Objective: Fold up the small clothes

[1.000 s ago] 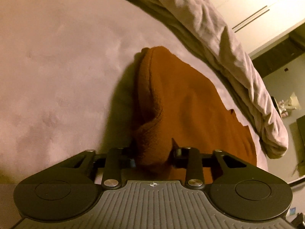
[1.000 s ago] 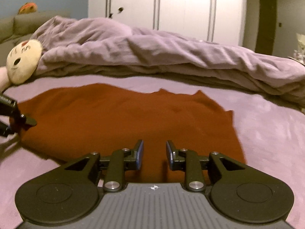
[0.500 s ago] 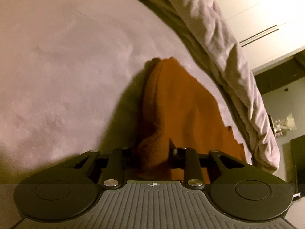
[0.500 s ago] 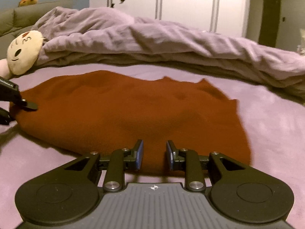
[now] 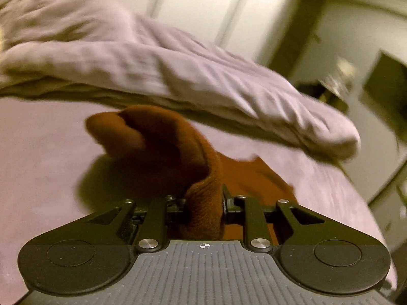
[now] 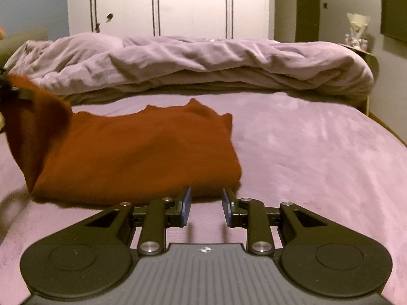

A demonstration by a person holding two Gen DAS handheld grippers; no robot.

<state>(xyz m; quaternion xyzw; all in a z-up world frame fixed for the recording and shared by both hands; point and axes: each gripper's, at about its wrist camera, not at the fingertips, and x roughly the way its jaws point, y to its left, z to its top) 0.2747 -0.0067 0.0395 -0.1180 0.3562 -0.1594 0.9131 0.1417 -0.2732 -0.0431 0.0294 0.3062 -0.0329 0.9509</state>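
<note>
A rust-brown knit garment (image 6: 137, 152) lies on the purple bed cover (image 6: 318, 157). My left gripper (image 5: 203, 200) is shut on the garment's left end (image 5: 203, 208) and holds it lifted off the bed; the raised cloth droops forward in the left wrist view. That gripper's fingertip (image 6: 24, 94) also shows at the far left of the right wrist view, with the cloth hanging from it. My right gripper (image 6: 206, 204) is open and empty, just off the garment's near edge, low over the bed.
A rumpled lilac duvet (image 6: 203, 61) lies piled across the far side of the bed. White wardrobe doors (image 6: 190, 2) stand behind it. A dark doorway and a shelf with small items (image 6: 356, 33) are at the right.
My left gripper has lifted the garment's left end off the bed and swung it up and over. My right gripper has backed off the garment's near edge, jaws still open.
</note>
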